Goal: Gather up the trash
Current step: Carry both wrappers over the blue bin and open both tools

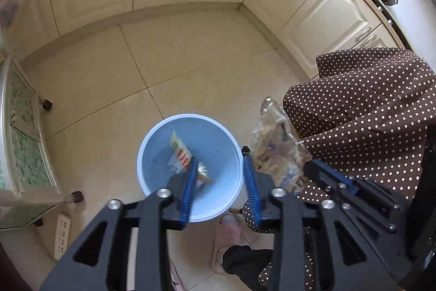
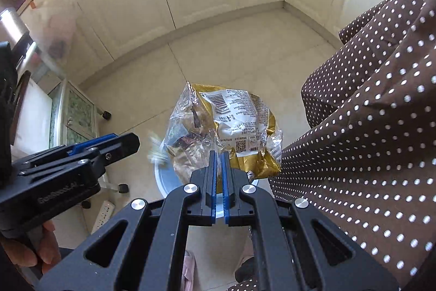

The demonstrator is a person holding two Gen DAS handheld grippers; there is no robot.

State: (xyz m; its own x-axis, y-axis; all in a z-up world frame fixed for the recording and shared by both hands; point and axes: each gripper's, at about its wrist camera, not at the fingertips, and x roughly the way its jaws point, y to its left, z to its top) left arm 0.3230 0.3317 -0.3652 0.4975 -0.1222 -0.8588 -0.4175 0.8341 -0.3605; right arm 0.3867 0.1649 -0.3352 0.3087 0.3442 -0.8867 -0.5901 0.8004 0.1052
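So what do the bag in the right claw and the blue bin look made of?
The bag looks like thin crinkly plastic film: clear, glossy panels, gold printed edges and a white label with a barcode. It creases sharply where the right claw pinches it. The bin seems smooth moulded plastic, pale blue with a soft sheen and a rolled rim.

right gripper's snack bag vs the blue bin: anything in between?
Nothing solid. In the right wrist view the snack bag, pinched by the right gripper, hangs over the blue bin; only air between.
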